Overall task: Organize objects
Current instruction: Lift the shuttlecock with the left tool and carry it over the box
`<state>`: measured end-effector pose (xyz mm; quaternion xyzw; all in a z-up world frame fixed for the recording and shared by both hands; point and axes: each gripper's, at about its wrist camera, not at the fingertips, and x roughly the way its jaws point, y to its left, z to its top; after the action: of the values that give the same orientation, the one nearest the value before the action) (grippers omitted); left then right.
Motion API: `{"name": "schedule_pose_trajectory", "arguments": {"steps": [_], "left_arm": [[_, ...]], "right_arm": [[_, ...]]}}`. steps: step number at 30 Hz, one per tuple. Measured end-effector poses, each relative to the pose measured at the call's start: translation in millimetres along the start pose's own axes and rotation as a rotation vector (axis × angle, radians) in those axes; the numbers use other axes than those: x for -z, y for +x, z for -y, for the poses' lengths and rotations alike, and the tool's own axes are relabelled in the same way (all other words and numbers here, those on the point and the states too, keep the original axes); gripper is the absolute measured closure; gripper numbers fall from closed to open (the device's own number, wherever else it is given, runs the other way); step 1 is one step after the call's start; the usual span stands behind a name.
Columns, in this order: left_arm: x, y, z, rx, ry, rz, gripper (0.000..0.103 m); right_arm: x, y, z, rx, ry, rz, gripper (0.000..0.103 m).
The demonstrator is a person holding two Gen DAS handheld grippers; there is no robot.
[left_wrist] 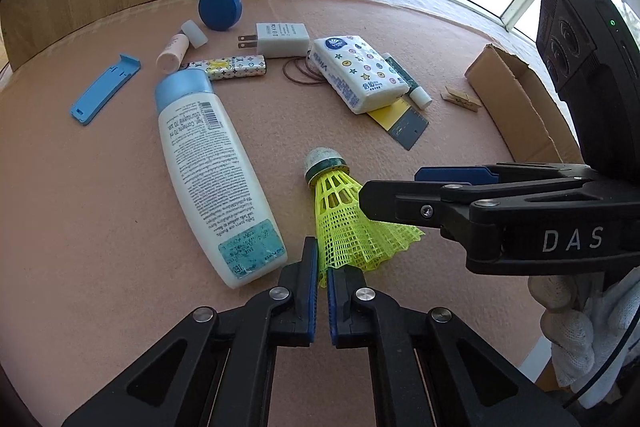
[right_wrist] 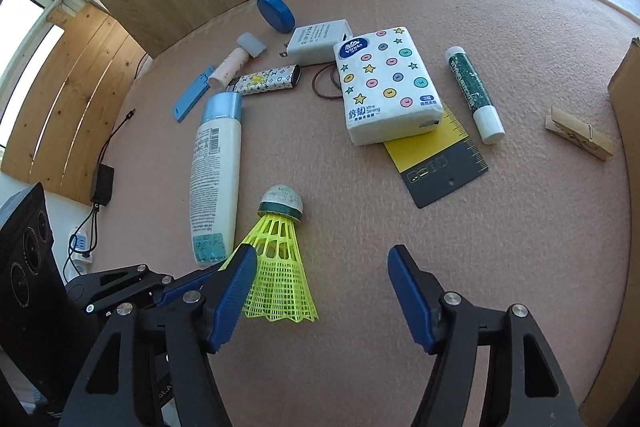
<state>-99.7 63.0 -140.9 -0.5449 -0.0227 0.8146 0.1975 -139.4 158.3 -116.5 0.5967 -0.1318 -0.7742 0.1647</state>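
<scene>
Step in hand, by the look of it: picking up the yellow plastic-mesh shuttlecock with the grey cork tip [left_wrist: 340, 215], lying on its side on the pink felt table cover [left_wrist: 100, 227], just beside the white lotion bottle with the pale blue cap [left_wrist: 208, 171]. Left gripper [left_wrist: 323, 279] closed, blue pads pinching the frilled rim of the mesh skirt. Right gripper [right_wrist: 320, 291] with fingers parted, one blue pad [right_wrist: 236, 291] against the side of the skirt, the other well clear of it; nothing clamped yet.

Next move, as a judgement: either lifting with the left pinch alone or closing the right fingers over the skirt, gently, since thin mesh likely buckles under a hard squeeze; then carrying toward the brown cardboard box [left_wrist: 516, 99] at the table's right edge, probably the place for sorted things.

Shown only from the left wrist: the pinch on the rim itself, the open inside of the box, a white-gloved hand [left_wrist: 568, 327] under the right tool. Shown only from the right wrist: the gap between the right fingers, the whole green-and-white glue stick [right_wrist: 474, 95], the full yellow-and-black ruler card [right_wrist: 436, 155] under the star-patterned tissue pack [right_wrist: 384, 87], and the wooden clothespin [right_wrist: 578, 137] lying clear of the box.
</scene>
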Motion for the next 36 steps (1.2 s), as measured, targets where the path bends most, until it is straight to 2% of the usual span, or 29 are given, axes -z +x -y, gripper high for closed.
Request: {"name": "schedule_pose_trajectory", "arguments": {"steps": [4, 8, 12, 18, 26, 31, 36], "left_arm": [[0, -2, 3, 0.009, 0.0, 0.011, 0.101], [-1, -7, 9, 0.046, -0.005, 0.025, 0.102], [0, -5, 24, 0.019, 0.04, 0.035, 0.102], [7, 0, 21, 0.056, -0.014, 0.025, 0.102], [6, -1, 29, 0.083, -0.04, 0.034, 0.102], [-5, -11, 38, 0.121, -0.043, 0.057, 0.102], [-27, -25, 66, 0.14, 0.012, 0.096, 0.102]], "right_arm": [[0, -1, -2, -0.035, 0.004, -0.016, 0.055], [2, -3, -4, -0.095, 0.012, -0.036, 0.06], [3, -7, -8, -0.078, -0.007, -0.028, 0.063], [12, -10, 9, -0.105, 0.061, -0.031, 0.075], [20, -16, 16, -0.106, 0.085, -0.034, 0.075], [17, -34, 21, -0.11, 0.098, 0.006, 0.075], [11, -71, 27, -0.081, 0.079, 0.081, 0.075]]}}
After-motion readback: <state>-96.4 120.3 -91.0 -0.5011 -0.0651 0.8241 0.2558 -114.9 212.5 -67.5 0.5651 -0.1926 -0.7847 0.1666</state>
